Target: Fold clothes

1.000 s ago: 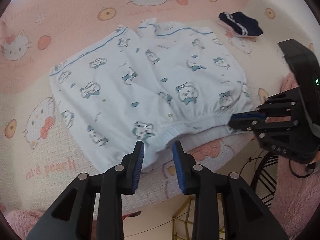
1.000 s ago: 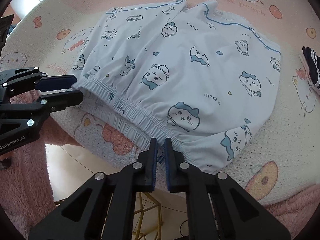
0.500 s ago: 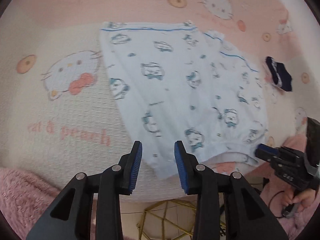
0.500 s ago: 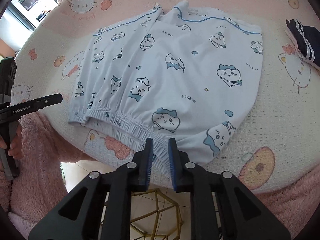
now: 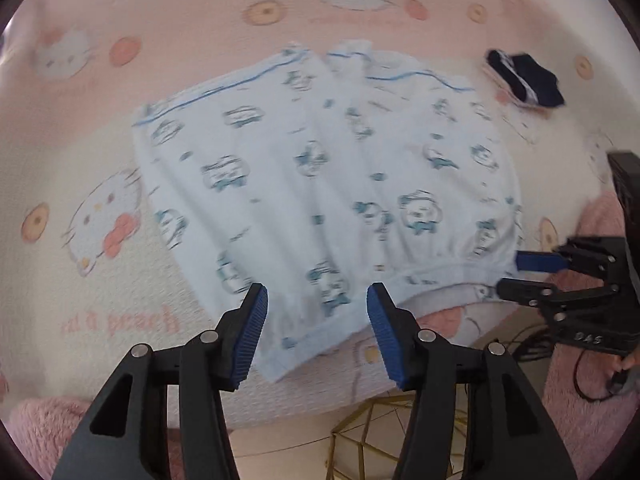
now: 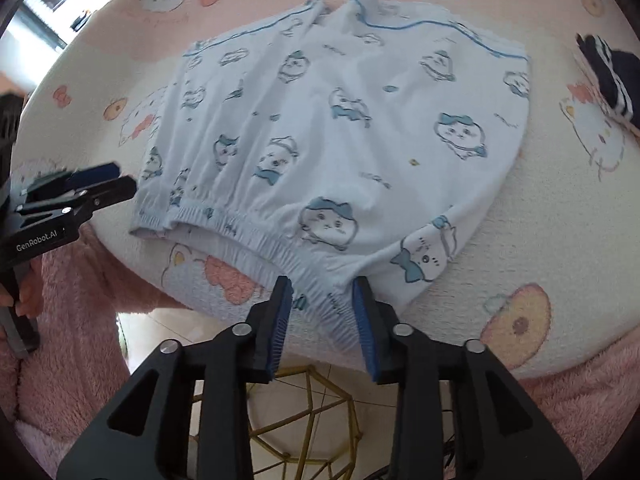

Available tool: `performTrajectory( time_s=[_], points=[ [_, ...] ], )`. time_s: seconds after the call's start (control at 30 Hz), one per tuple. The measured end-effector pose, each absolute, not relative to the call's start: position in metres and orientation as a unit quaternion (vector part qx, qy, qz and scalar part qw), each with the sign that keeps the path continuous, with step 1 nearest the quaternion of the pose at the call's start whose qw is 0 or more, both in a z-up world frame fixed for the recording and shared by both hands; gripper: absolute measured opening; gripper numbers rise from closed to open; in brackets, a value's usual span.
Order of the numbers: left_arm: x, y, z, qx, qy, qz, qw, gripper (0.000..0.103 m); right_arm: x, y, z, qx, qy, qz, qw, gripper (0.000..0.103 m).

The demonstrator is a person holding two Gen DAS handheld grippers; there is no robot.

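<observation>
1. My left claw just spread wide; the corner of the pale blue shorts lies between the pads with nothing pinched. That whole view is motion-smeared, so I can't tell if the pads brush the cloth.
2. My right claw has been opening too and sits about half open. The gathered waistband runs between its pads, but they aren't pressing on it.
3. The shorts lie flat on the pink cat-print cover, waistband at 6 o'clock hanging at the table edge, blue-piped leg hems up at 12.
4. In the right view, my left claw shows at 9 o'clock, just beside the waistband's end, partly cut off by the frame, along with my fuzzy pink sleeve.
5. At 2 o'clock sits a dark striped garment, cropped and blurry.
6. A gold wire frame shows under the table at 6, mostly hidden behind my fingers.
</observation>
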State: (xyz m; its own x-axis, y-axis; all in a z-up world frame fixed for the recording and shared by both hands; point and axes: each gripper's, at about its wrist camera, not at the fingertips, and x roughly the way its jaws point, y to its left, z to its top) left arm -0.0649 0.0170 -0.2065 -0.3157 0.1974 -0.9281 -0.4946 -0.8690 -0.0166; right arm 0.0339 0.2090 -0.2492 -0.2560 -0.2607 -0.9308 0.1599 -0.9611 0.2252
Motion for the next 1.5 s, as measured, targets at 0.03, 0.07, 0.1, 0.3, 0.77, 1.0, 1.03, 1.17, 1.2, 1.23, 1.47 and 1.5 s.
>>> performTrajectory(
  time_s=[0.03, 0.07, 0.1, 0.3, 0.77, 1.0, 1.03, 1.17, 1.2, 1.23, 1.47, 1.5],
  points=[
    [-0.061, 0.03, -0.211, -0.538, 0.158, 0.793, 0.237, 0.055, 0.036, 0.205, -0.25, 0.597, -0.024, -0.79, 0.135, 0.043],
    [-0.055, 0.046, -0.215, -0.535, 0.181, 0.786, 0.25, 0.055, 0.038, 0.203, -0.252, 0.6, -0.01, -0.789, 0.134, 0.043],
    [-0.05, 0.059, -0.22, -0.534, 0.203, 0.779, 0.259, 0.055, 0.039, 0.201, -0.252, 0.6, -0.003, -0.788, 0.134, 0.043],
    [-0.052, 0.08, -0.247, -0.545, 0.247, 0.76, 0.254, 0.055, 0.044, 0.2, -0.231, 0.564, 0.002, -0.817, 0.122, 0.042],
    [-0.054, 0.071, -0.236, -0.517, 0.187, 0.8, 0.242, 0.048, 0.035, 0.191, -0.223, 0.55, -0.05, -0.817, 0.164, 0.046],
    [-0.045, 0.064, -0.244, -0.516, 0.154, 0.805, 0.25, 0.01, 0.035, 0.162, -0.248, 0.575, 0.011, -0.799, 0.176, 0.035],
    [-0.043, 0.062, -0.243, -0.514, 0.148, 0.805, 0.257, 0.009, 0.035, 0.166, -0.249, 0.576, 0.005, -0.8, 0.169, 0.029],
    [-0.046, 0.061, -0.245, -0.515, 0.148, 0.803, 0.26, 0.008, 0.034, 0.179, -0.248, 0.577, -0.028, -0.801, 0.158, 0.006],
    [-0.044, 0.06, -0.245, -0.516, 0.15, 0.802, 0.259, 0.007, 0.036, 0.18, -0.246, 0.576, -0.029, -0.802, 0.157, 0.005],
    [-0.043, 0.06, -0.245, -0.517, 0.15, 0.802, 0.26, 0.007, 0.038, 0.18, -0.246, 0.577, -0.031, -0.8, 0.159, 0.004],
    [-0.039, 0.052, -0.235, -0.511, 0.127, 0.807, 0.267, 0.005, 0.032, 0.173, -0.249, 0.573, -0.031, -0.8, 0.176, 0.004],
    [-0.039, 0.05, -0.233, -0.511, 0.12, 0.808, 0.269, 0.005, 0.032, 0.169, -0.247, 0.566, -0.024, -0.804, 0.178, 0.004]
  ],
)
